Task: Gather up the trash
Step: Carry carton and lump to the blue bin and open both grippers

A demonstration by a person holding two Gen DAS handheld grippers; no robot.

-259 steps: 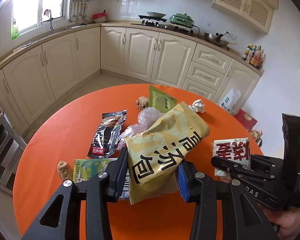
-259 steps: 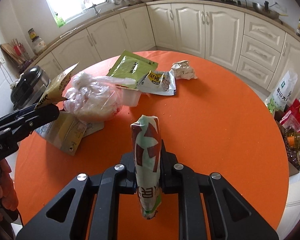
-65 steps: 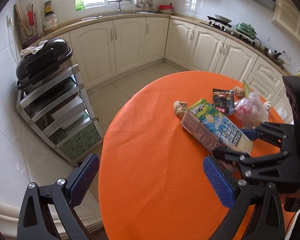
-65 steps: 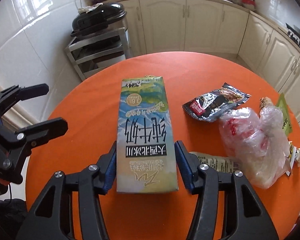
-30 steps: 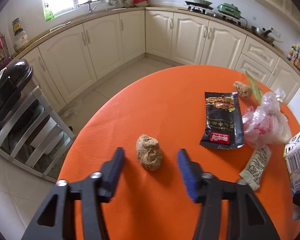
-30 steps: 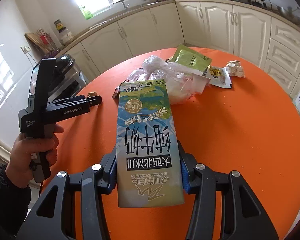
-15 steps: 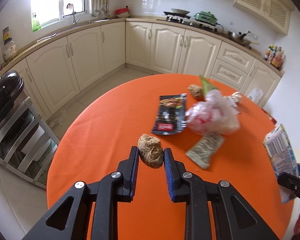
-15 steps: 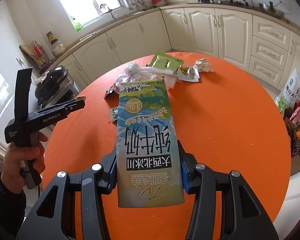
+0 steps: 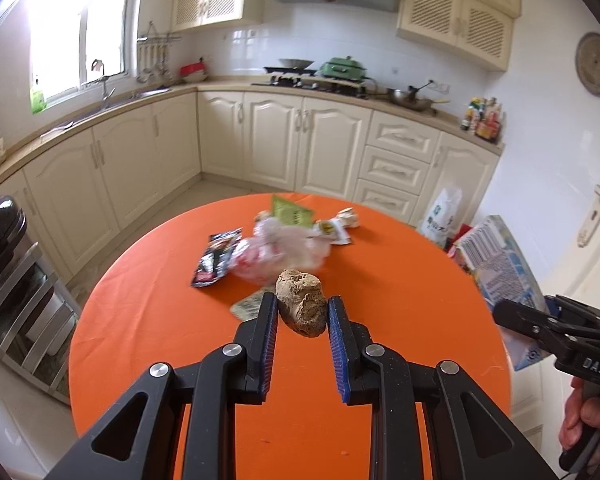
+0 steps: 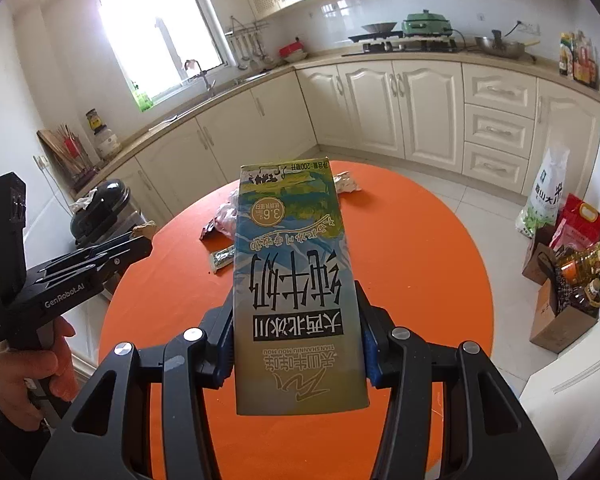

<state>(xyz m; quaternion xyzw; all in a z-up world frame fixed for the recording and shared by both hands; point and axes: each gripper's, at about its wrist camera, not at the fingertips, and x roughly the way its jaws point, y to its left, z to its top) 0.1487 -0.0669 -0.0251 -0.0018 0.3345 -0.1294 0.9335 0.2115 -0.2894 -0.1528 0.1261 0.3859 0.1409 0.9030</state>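
Observation:
My left gripper (image 9: 302, 307) is shut on a brown crumpled lump (image 9: 298, 288) and holds it in the air above the round orange table (image 9: 380, 400). My right gripper (image 10: 296, 320) is shut on a tall green and blue milk carton (image 10: 288, 240), held upright over the table's near side. The left wrist view shows that carton (image 9: 496, 264) at the right edge. On the far half of the table lie a black wrapper (image 9: 216, 258), a clear plastic bag (image 9: 284, 248), a green packet (image 9: 290, 210), a crumpled paper ball (image 9: 348, 216) and a small flat wrapper (image 9: 250, 304).
Cream kitchen cabinets (image 9: 300, 148) run behind the table. A metal rack with a black appliance (image 9: 0, 240) stands at the left. Bags and a cardboard box with bottles (image 10: 564, 272) sit on the floor at the right. A person's hand (image 10: 56, 364) holds the left gripper's handle.
The left jaws have closed on the brown lump and lifted it off the table. Both grippers have risen and drawn back, the carton still in the right one.

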